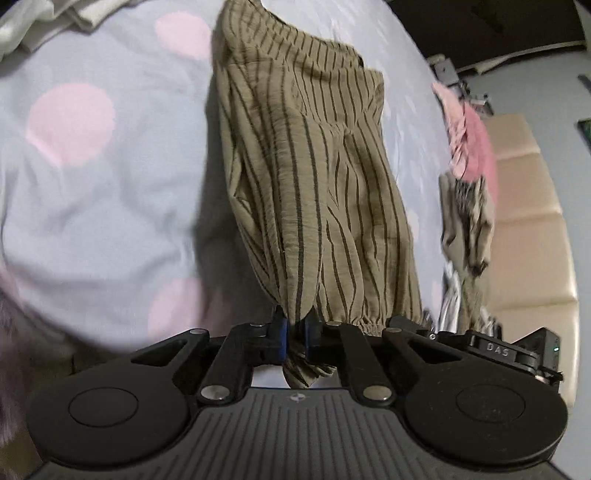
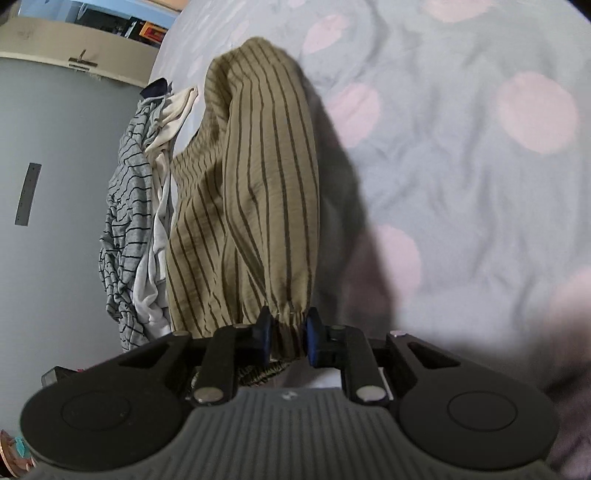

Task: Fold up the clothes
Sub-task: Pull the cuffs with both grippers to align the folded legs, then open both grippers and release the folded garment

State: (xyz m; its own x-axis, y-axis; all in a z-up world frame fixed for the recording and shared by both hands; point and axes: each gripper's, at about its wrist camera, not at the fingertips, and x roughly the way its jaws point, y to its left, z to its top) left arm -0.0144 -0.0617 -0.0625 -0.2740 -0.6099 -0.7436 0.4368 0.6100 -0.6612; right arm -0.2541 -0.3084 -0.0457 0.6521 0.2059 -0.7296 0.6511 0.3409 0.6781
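An olive garment with dark stripes (image 1: 306, 177) stretches away from me over a pale blue bed sheet with pink dots (image 1: 92, 184). My left gripper (image 1: 295, 332) is shut on a bunched edge of it, and cloth hangs out below the blue pads. In the right wrist view the same striped garment (image 2: 258, 192) rises from my right gripper (image 2: 288, 332), whose blue pads press on its gathered elastic cuff. The other gripper (image 1: 498, 347) shows at the right edge of the left wrist view, close beside the cuff.
A pink garment (image 1: 469, 140) and a brownish one (image 1: 469, 229) lie at the bed's right edge, beside a beige padded surface (image 1: 524, 221). A grey striped top (image 2: 129, 221) and white cloth (image 2: 162, 206) lie left of the olive garment. White bedding (image 1: 44, 22) lies far left.
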